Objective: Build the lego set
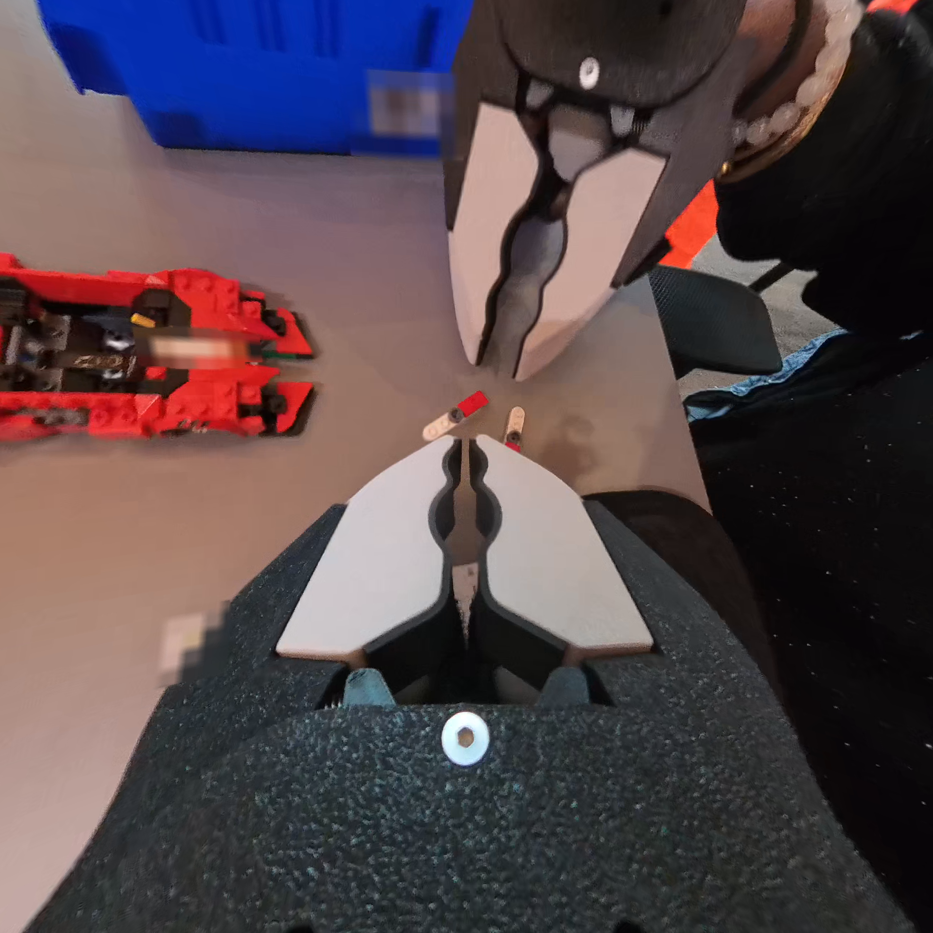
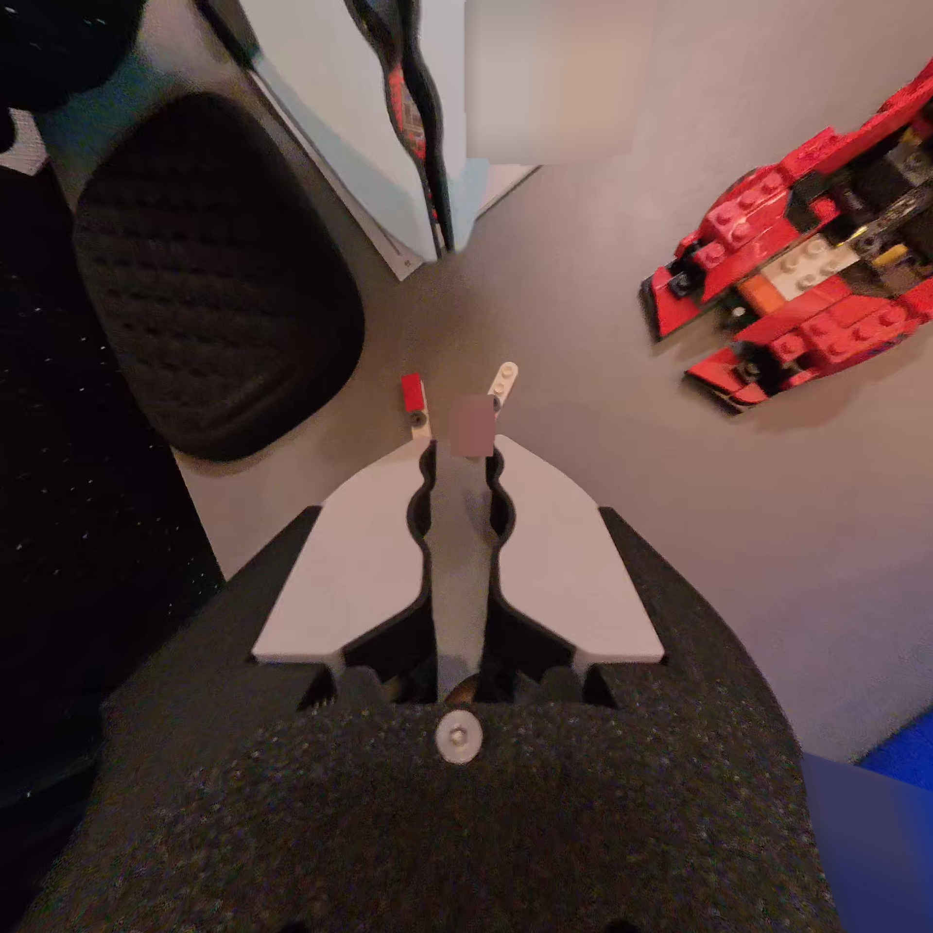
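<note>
Status: while both claws converge over the tabletop (image 1: 252, 530), nothing is held.
Left claw (image 1: 467, 440): pressed nearly together, empty.
Right claw (image 2: 464, 444): narrowly spread, empty.
Parts: two small red-and-white pieces (image 1: 456, 415) (image 1: 514, 428) lie flat just ahead of both claws' tips, long axes diverging.
Car (image 1: 151, 353): well apart, on the left claw's side.
Judgement: either claw reaches equally.
</note>
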### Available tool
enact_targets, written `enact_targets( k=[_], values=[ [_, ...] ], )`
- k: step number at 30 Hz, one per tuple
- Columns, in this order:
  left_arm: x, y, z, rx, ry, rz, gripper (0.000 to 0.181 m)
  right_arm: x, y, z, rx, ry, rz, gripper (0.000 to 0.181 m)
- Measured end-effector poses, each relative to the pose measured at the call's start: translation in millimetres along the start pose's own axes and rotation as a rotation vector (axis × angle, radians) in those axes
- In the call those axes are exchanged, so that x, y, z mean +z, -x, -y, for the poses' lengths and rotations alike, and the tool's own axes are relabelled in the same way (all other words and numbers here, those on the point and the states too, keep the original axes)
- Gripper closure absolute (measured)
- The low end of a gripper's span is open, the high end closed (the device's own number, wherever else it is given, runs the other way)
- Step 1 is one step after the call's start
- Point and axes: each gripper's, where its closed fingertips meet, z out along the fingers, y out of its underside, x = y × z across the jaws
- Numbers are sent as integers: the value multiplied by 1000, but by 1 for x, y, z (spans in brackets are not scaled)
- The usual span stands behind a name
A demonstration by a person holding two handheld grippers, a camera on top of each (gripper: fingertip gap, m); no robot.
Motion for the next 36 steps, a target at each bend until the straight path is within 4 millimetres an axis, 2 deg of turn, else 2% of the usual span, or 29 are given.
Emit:
enact_targets(
  k=[1, 2, 6, 10, 14, 17, 21, 28, 31, 33, 36],
  values=[
    [-6, -1, -1, -5, -13, 25, 179, 5, 1, -1, 9, 6, -21, 157],
    [-12, -3, -2, -5, -33, 49, 178, 9, 0, -1, 10, 8, -49, 152],
    [-40, -21, -5, 8, -126, 128, 175, 19, -8, 0, -19, 27, -154, 156],
    [-83, -30, -17, 9, -215, 273, 173, 25, -14, 1, -64, 72, -156, 161],
    [-141, -23, -48, -48, -281, 531, 171, 26, -13, 1, -154, 132, -99, 170],
    [-162, -31, -75, -107, -312, 615, 169, 25, -14, 0, -227, 180, -86, 173],
    [-165, -44, -99, -159, -345, 632, 169, 23, -15, -4, -302, 252, -40, 173],
    [-142, -54, -113, -183, -347, 551, 169, 23, -17, -6, -488, 334, 48, 173],
    [-134, -52, -117, -181, -315, 546, 168, 19, -18, -4, -491, 363, 43, 159],
    [-133, -50, -120, -178, -296, 558, 169, 12, -13, 6, -485, 306, 34, 156],
    [-136, -47, -130, -153, -241, 604, 168, 6, 8, 22, -469, 184, 37, 159]
  ],
)
